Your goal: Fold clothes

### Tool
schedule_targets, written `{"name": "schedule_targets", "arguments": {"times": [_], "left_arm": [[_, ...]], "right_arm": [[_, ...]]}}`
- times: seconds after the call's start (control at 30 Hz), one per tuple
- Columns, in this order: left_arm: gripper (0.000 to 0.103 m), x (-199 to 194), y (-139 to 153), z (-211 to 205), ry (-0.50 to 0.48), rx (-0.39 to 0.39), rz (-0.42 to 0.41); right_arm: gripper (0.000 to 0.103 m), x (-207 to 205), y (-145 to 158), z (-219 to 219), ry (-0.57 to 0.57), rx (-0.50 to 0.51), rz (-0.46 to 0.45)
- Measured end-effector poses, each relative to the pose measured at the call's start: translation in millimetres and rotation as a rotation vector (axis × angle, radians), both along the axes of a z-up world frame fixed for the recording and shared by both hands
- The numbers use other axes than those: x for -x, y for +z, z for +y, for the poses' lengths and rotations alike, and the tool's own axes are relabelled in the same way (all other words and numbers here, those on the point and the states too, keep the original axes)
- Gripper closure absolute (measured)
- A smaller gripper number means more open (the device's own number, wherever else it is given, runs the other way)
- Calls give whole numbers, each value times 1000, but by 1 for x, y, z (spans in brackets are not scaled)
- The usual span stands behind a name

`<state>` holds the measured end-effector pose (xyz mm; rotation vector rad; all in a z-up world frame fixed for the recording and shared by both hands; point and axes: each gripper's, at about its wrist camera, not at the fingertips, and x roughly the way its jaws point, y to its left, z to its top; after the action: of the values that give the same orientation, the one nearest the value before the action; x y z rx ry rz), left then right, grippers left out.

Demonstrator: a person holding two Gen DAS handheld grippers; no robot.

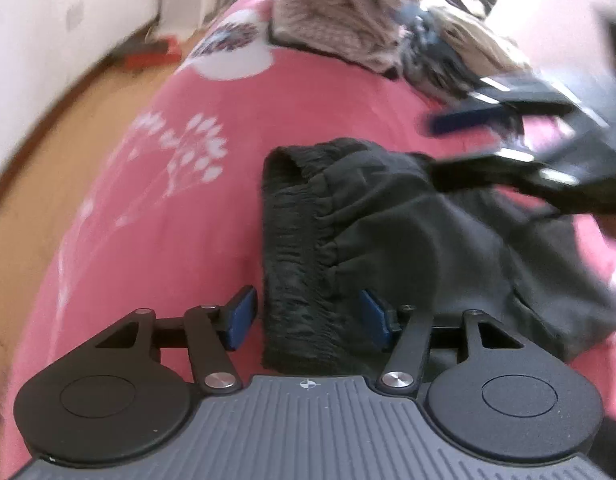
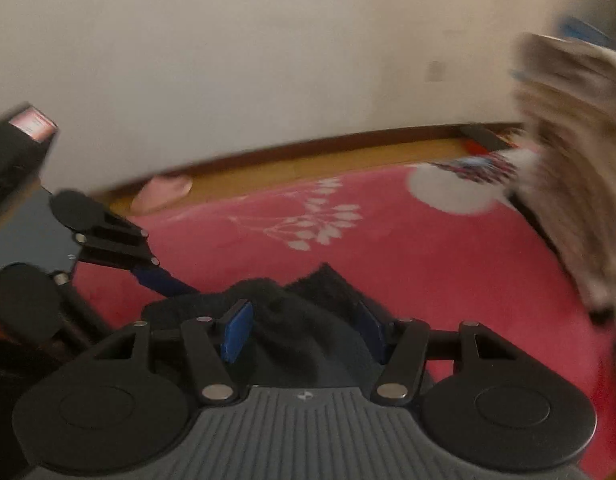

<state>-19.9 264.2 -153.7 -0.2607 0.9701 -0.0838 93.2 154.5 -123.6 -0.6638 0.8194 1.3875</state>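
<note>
black shorts (image 1: 388, 240) | waistband straddled by left gripper (image 1: 308, 316), jaws apart, unpressed, for pickup | right gripper (image 2: 303, 332) at 2 o'clock, jaws apart over fabric | pink bedspread (image 1: 167, 220)

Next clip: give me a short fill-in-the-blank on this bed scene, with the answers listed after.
1. The black garment lies on a bedspread whose main colour is ____.
2. The jaws of the left gripper straddle the garment's gathered ____.
3. The pads on both grippers, the right gripper included, are coloured ____.
4. The pile of clothes at the far end of the bed is mostly ____ in colour.

Answers: pink; waistband; blue; beige
</note>
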Motion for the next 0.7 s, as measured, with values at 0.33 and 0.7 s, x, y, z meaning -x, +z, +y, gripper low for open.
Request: {"name": "schedule_targets", "arguments": {"times": [0.33, 0.7], "left_arm": [[51, 12, -2, -10, -86, -84, -76], [47, 10, 7, -13, -216, -50, -158]], "right_arm": [[94, 52, -2, -8, 209, 123, -141], [99, 113, 23, -66, 346, 49, -411]]}}
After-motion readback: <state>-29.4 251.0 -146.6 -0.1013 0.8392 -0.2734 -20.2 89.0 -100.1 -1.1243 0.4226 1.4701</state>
